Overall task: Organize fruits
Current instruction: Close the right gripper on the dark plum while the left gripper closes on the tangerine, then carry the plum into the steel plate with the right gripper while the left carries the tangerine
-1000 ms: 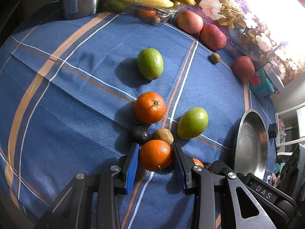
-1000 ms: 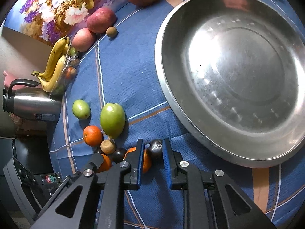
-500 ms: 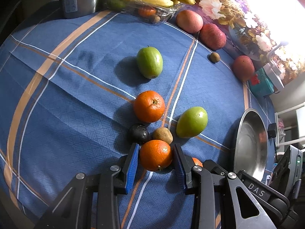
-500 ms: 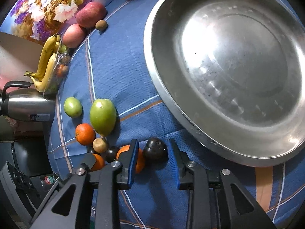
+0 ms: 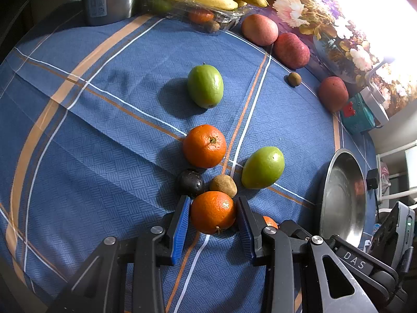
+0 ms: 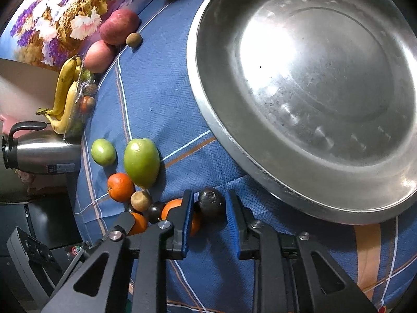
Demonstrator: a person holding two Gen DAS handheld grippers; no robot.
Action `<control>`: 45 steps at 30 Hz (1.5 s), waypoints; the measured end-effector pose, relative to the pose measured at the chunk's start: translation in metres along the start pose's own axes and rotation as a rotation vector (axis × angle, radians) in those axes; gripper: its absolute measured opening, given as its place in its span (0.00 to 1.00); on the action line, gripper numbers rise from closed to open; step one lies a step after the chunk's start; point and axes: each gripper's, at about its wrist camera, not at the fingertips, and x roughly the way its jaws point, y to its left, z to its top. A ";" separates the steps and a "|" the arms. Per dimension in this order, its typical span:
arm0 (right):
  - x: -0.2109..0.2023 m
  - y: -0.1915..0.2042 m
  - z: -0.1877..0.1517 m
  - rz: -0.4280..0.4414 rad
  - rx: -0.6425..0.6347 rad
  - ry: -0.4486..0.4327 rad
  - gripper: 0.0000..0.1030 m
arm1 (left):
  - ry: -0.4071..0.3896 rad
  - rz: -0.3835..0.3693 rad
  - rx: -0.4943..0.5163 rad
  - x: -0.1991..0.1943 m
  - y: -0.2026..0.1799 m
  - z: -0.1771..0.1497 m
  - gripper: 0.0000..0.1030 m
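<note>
Blue-padded left tool [image 5: 212,215] clamps an orange [image 5: 213,212]; right tool [image 6: 209,204] is closing around a dark fruit [image 6: 211,202].

Two black plastic claws, the left gripper [image 5: 212,215] and the right gripper [image 6: 209,204], each with blue ribbed pads [image 5: 179,230], silver screws [image 5: 110,240] and triangular cut-outs behind them.

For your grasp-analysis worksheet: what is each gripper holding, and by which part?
The left gripper clamps an orange by its two sides. The right gripper is closing around a dark round fruit, flanking its sides; a firm hold cannot be told.
</note>
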 end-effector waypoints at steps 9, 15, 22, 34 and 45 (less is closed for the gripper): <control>-0.010 0.008 -0.001 0.017 -0.030 -0.031 0.24 | -0.037 -0.017 -0.011 -0.010 0.002 0.003 0.37; -0.026 0.015 -0.002 0.018 -0.066 -0.081 0.24 | -0.069 -0.029 -0.012 -0.021 0.002 0.003 0.37; -0.039 0.018 0.000 -0.024 -0.093 -0.134 0.24 | -0.094 -0.036 0.033 -0.029 -0.014 0.001 0.37; -0.068 0.009 0.016 -0.240 -0.130 -0.267 0.24 | -0.107 -0.058 0.176 -0.033 -0.076 -0.004 0.37; -0.086 -0.012 0.035 -0.412 -0.124 -0.342 0.24 | -0.079 -0.054 0.355 -0.011 -0.157 -0.015 0.37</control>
